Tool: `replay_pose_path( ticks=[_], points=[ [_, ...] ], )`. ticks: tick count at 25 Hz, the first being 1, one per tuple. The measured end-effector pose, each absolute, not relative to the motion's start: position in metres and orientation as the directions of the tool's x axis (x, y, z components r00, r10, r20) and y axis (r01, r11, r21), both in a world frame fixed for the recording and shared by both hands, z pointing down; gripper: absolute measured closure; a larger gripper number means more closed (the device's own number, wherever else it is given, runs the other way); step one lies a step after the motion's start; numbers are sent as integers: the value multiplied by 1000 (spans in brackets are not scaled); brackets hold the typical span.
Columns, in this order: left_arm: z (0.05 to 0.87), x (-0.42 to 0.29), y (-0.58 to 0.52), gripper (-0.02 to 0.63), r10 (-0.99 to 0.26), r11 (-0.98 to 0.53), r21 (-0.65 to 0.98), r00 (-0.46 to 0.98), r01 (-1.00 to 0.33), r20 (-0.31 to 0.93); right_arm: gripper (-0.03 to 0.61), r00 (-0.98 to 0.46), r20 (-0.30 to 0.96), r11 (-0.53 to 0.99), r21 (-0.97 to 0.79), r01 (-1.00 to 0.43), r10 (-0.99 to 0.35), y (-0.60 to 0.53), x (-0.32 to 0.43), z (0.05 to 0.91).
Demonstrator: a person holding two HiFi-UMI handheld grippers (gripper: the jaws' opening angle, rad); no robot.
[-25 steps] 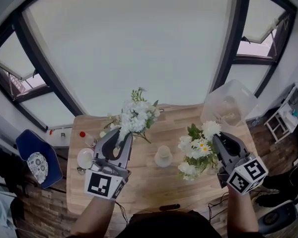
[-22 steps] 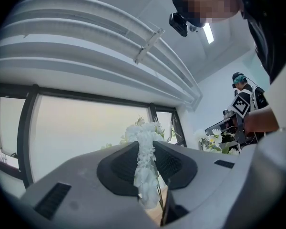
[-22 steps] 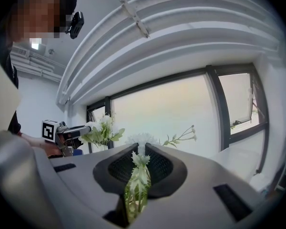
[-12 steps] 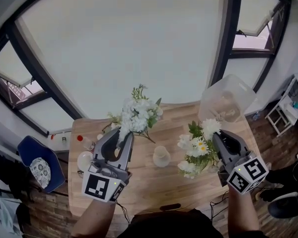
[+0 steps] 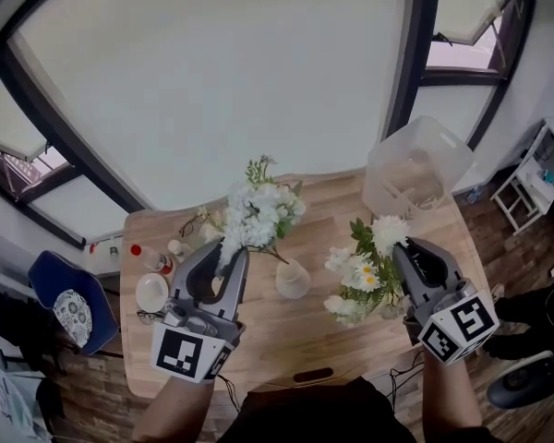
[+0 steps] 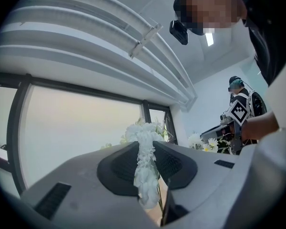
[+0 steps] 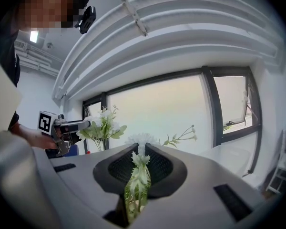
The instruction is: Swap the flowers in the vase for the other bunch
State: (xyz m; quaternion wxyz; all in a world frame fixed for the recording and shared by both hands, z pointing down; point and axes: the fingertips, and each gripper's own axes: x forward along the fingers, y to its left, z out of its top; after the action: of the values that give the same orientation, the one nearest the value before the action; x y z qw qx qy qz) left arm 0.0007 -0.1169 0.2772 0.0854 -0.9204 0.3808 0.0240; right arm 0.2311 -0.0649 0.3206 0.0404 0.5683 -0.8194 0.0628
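Observation:
My left gripper [image 5: 229, 247] is shut on a bunch of white flowers [image 5: 258, 212], held up above the wooden table [image 5: 258, 326]; in the left gripper view the white blooms [image 6: 146, 163] are pinched between the pads. My right gripper [image 5: 402, 252] is shut on a second bunch of white and yellow-centred daisies [image 5: 362, 275], whose green stems [image 7: 138, 185] sit between its jaws. A small pale vase [image 5: 293, 279] stands on the table between the two bunches, with nothing in it that I can see.
A clear plastic bin [image 5: 415, 169] sits at the table's far right corner. At the left edge are a white bowl [image 5: 152, 293] and small red-capped bottles [image 5: 157, 261]. A blue chair [image 5: 65, 305] stands left of the table. Big windows lie beyond.
The head view has shifted, so the table and vase sit lower and further left in the frame. The left bunch has drifted slightly. Both grips are unchanged.

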Motion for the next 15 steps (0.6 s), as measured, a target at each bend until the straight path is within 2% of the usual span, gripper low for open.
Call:
replay_pose_path(
  ticks=[15],
  points=[
    [311,9,-119,529,-700,-700,-146,712,-699,-49,514,-334,168,323,-92,-942,-927,-66,238,343]
  ],
)
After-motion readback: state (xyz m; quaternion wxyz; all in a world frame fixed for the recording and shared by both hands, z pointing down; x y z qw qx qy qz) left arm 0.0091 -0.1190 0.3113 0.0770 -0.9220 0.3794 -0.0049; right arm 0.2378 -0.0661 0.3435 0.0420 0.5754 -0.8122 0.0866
